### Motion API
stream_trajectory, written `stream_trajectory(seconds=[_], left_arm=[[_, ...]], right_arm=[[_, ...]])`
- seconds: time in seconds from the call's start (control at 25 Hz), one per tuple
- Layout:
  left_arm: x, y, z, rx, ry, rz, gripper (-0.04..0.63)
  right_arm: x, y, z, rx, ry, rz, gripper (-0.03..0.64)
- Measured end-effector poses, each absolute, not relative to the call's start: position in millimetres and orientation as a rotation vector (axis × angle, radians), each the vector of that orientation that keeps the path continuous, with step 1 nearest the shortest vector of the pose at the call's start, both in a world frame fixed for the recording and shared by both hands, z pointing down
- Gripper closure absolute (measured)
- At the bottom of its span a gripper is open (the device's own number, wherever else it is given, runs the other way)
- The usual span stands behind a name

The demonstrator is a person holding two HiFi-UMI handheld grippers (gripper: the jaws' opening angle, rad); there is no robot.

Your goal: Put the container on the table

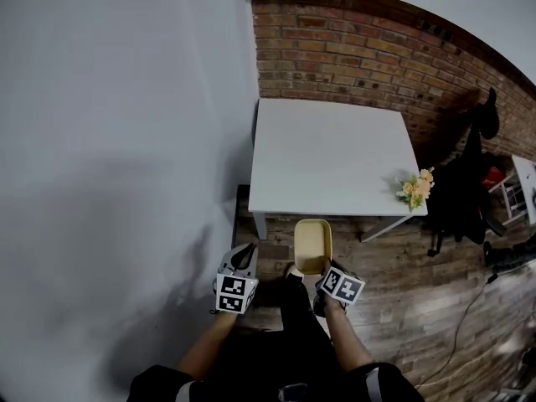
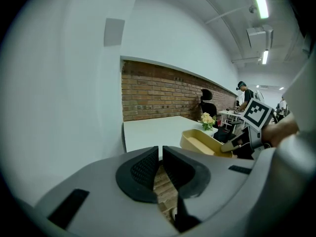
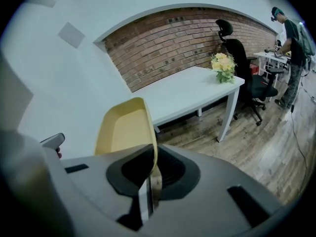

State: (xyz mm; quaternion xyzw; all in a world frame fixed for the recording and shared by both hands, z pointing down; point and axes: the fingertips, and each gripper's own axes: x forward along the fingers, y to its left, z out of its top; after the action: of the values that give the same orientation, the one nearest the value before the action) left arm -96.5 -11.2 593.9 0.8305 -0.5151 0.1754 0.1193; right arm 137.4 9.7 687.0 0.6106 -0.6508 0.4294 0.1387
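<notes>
The left gripper (image 1: 243, 258) hangs empty, its fingers (image 2: 143, 169) all but closed. The right gripper (image 1: 323, 271) has its fingers clamped on the rim of the yellow container (image 1: 312, 243), in the air just short of the white surface (image 1: 327, 162).

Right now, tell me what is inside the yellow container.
Nothing shows inside the container: its floor looks bare. The near end is covered by the right gripper, which is clamped on the rim there.

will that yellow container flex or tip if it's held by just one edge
Probably light: the right gripper carries the container by one thin wall. It holds its shape past the jaws, so likely fairly stiff. Shallow, so unlikely to tip.
</notes>
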Motion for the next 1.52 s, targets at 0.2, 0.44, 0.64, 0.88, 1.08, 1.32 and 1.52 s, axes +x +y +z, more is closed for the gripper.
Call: stream_trajectory(seconds=[0.2, 0.44, 0.64, 0.88, 1.08, 1.32, 1.52], left_arm=[[-84, -74, 596, 2.397, -1.517, 0.518, 0.558], [-71, -151, 587, 2.371, -1.539, 0.515, 0.558], [-66, -205, 588, 2.343, -1.565, 0.518, 0.558], [-58, -254, 591, 2.323, -1.576, 0.514, 0.558], [-58, -284, 598, 2.297, -1.607, 0.505, 0.558], [-62, -295, 599, 2.245, -1.642, 0.507, 0.558], [-70, -300, 599, 2.234, -1.654, 0.52, 0.558]], right_arm=[[150, -65, 681, 1.758, -1.9, 1.231, 0.578], [163, -155, 669, 1.738, -1.912, 1.212, 0.577], [165, -214, 667, 1.727, -1.928, 1.207, 0.577], [164, -272, 659, 1.706, -1.952, 1.205, 0.577], [164, -309, 656, 1.674, -1.975, 1.189, 0.577], [160, -342, 650, 1.627, -2.012, 1.173, 0.577], [148, -358, 649, 1.615, -2.022, 1.193, 0.578]])
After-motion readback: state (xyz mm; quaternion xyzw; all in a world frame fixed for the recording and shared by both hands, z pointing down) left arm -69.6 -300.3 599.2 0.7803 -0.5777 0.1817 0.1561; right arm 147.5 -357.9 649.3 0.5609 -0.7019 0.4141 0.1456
